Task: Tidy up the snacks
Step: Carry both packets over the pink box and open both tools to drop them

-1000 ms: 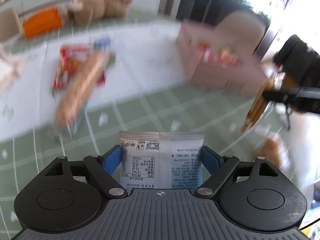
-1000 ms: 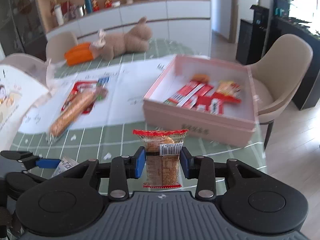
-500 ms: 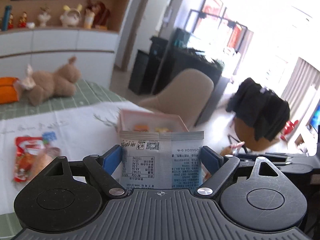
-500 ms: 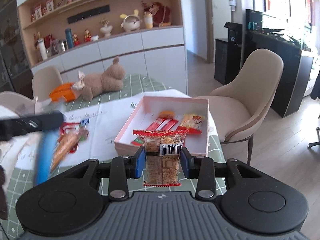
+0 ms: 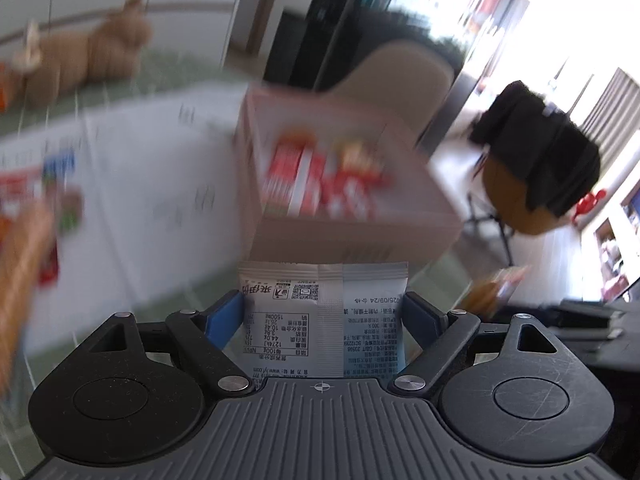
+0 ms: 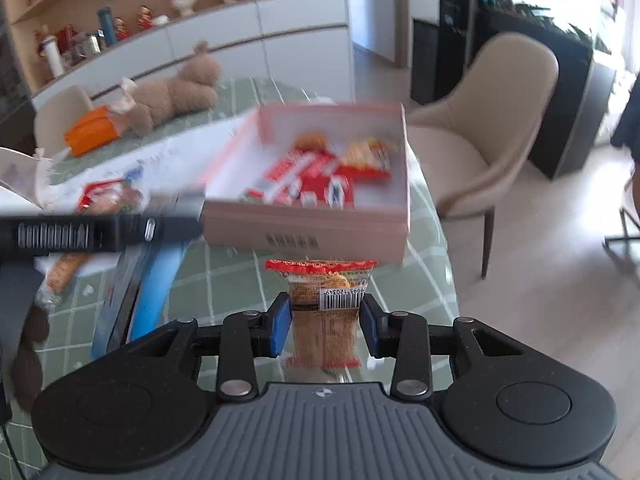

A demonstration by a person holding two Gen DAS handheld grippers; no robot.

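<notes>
Snack box nearer now (both views).

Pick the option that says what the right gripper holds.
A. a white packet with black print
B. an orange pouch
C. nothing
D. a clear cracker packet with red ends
D: the right gripper is shut on a clear cracker packet with red ends and a barcode, just short of the pink box.

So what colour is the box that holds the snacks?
The box is pale pink outside and white inside. The right wrist view shows it best.
</notes>
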